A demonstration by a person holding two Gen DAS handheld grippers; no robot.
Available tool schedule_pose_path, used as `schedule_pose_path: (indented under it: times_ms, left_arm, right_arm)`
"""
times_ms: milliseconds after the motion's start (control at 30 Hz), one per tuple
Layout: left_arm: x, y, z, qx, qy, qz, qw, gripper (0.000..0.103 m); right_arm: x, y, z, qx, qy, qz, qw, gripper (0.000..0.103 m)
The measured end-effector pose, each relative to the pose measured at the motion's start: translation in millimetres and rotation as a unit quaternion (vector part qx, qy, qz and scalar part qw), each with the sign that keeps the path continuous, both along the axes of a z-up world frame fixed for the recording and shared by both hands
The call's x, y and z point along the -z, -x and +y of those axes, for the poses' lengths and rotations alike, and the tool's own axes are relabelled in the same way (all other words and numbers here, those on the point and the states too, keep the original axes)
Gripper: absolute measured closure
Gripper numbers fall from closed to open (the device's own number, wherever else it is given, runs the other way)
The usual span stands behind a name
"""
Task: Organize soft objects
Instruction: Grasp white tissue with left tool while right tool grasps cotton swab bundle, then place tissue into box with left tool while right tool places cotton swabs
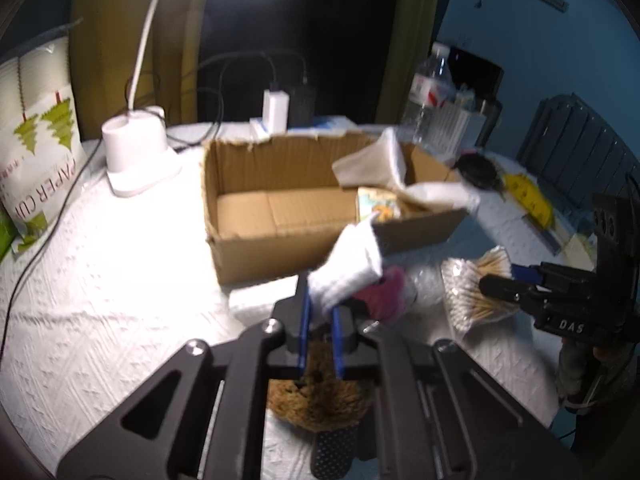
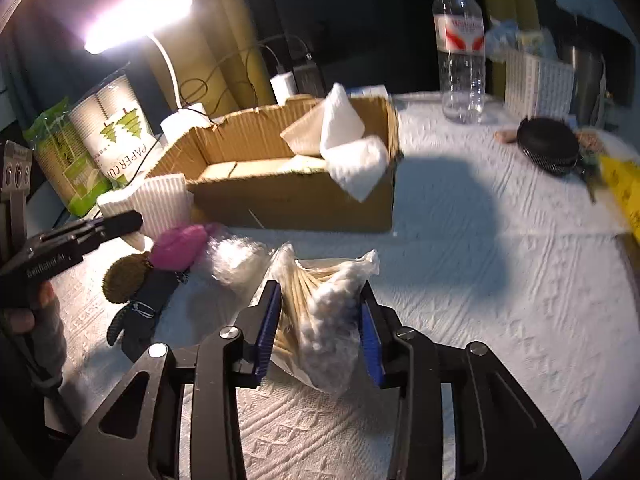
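Just short of the cardboard box's (image 1: 296,216) near wall, left gripper (image 1: 320,308) is clamped on a white folded pad (image 1: 348,272), long axis pointing up-right toward the box; right gripper (image 2: 320,312), jaws apart, straddles the cotton-swab bag (image 2: 320,304) on the table's (image 2: 500,300) cloth, farther from the box.

Brown box (image 2: 296,204); white embossed worktop (image 2: 500,300) cloth; pink pouch (image 2: 180,246); black claws with blue pads (image 2: 266,332); green trees printed on the cup bag (image 2: 120,136).
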State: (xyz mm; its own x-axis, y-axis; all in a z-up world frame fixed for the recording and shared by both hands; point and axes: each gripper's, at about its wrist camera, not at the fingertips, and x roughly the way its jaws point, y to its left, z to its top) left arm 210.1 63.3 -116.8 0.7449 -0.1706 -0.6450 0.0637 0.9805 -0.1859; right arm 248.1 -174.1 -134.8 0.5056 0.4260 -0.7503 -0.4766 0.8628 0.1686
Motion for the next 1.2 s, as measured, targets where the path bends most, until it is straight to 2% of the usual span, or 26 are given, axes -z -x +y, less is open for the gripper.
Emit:
schedule_pose_path:
  times_ms: [67,367,533,800,1200]
  left_arm:
    - [-8.5,2.4,3.7,-0.001,0.005,-0.011,0.9999,0.094]
    - [-56.7,11.6,18.7,-0.001,0.028,-0.072,0.997,0.094]
    - [-71.3,3.3,19.3,0.001,0.025,-0.089,0.9957,0.094]
    - [-72.9,-28.8,-0.1,0.011,0.021,-0.085,0.9961,0.094]
    - [-49.4,-96.8,-67.7,0.044,0.014,-0.043,0.998,0.094]
  right_arm:
    - [-8.3,3.1,0.5,0.0,0.002,-0.011,1.0,0.068]
    - [-56.5,9.8,2.1,-0.002,0.002,-0.069,0.998,0.069]
    - [-75.7,2.3,-0.3,0.001,-0.011,-0.092,0.996,0.069]
    - [-90.7,-18.5,-11.2,0.003,-0.029,-0.115,0.993,0.069]
    - [-83.7,-54.5,-60.3,0.031,-0.059,-0.111,0.992,0.069]
